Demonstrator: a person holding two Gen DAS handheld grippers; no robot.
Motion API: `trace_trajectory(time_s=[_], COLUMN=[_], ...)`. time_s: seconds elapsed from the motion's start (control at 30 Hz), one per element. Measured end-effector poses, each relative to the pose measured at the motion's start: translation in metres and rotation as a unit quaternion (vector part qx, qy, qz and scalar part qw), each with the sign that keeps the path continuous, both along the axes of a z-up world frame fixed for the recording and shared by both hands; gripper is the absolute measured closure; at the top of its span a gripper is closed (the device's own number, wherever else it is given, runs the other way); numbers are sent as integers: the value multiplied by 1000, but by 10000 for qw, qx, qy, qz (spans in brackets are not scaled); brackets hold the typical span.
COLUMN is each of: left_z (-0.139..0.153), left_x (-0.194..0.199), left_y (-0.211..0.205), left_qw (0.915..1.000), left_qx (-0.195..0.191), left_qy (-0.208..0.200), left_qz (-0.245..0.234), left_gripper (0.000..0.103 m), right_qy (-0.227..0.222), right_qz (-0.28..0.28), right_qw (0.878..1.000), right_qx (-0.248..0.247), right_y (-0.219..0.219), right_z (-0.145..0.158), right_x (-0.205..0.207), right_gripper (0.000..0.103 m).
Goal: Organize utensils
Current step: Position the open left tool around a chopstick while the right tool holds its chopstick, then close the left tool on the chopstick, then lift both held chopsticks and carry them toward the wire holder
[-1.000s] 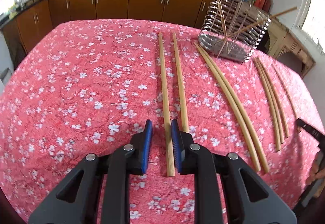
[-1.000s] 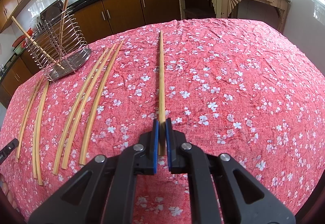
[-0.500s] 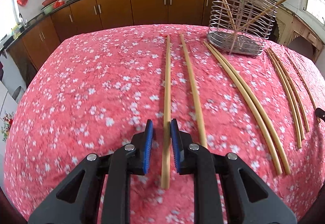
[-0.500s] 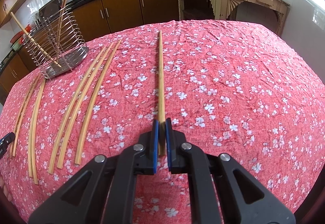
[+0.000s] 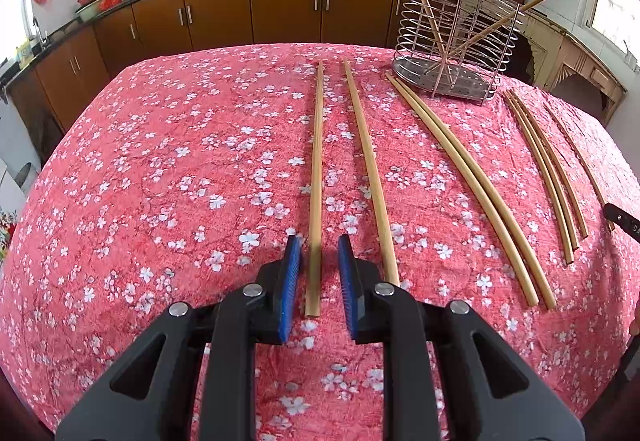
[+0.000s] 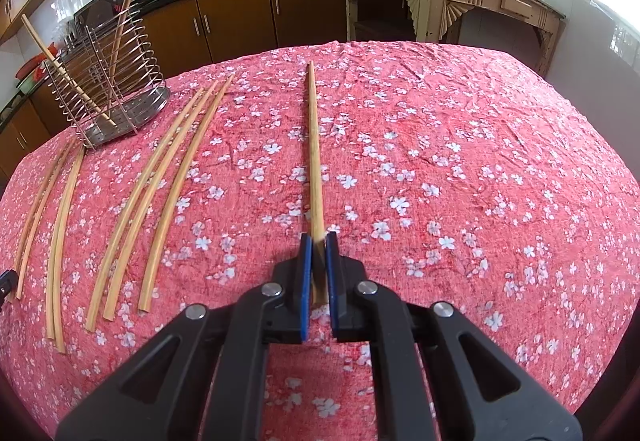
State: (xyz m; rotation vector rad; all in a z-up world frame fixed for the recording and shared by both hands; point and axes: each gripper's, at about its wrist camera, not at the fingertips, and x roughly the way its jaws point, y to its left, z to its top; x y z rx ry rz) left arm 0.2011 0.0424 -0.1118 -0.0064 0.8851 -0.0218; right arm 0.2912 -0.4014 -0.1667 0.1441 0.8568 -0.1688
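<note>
Left tool (image 5: 318, 261) spread astride a chopstick (image 5: 316, 177) lying on the bench (image 5: 160, 161); closing off-centre could roll it. Right tool (image 6: 319, 261) pinched another chopstick (image 6: 314, 145) by its end; it could pivot.

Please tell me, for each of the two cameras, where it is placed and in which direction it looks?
Left wrist: sits on the left gripper, looks down along its fingers; a chopstick lies loose between them.
Right wrist: sits on the right gripper, looks down along its shut fingers, which clamp another chopstick.
Shared: red flowered tablecloth, wire holder, loose chopsticks.
</note>
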Motion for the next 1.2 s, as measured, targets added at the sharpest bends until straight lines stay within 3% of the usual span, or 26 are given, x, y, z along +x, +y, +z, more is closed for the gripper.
trace_trajectory(time_s=[0.2, 0.33, 0.5, 0.8, 0.93, 1.2], left_z=[-3, -3, 2, 32, 42, 11], left_x=[-7, -12, -12, -30, -35, -27], left_y=[-6, -9, 6, 19, 19, 16], left_qw=[9998, 9997, 9999, 9970, 9959, 9989], left_qx=[185, 234, -68, -140, -13, -45], left_qy=[-53, -118, -151, -765, -906, -475], left_qz=[19, 19, 41, 36, -19, -5], left_gripper=[84, 96, 96, 96, 96, 96], right_qy=[18, -47, -453, -1090, -812, 66], right_qz=[15, -2, 27, 41, 104, 102], right_qw=[10000, 10000, 9988, 9935, 9963, 9998], right_qx=[-69, 57, -199, -338, -272, -127], right_y=[5, 4, 7, 4, 5, 2], right_z=[0, 1, 19, 63, 58, 6], right_x=[-8, -16, -38, -59, -52, -27], right_gripper=[95, 95, 95, 95, 95, 95])
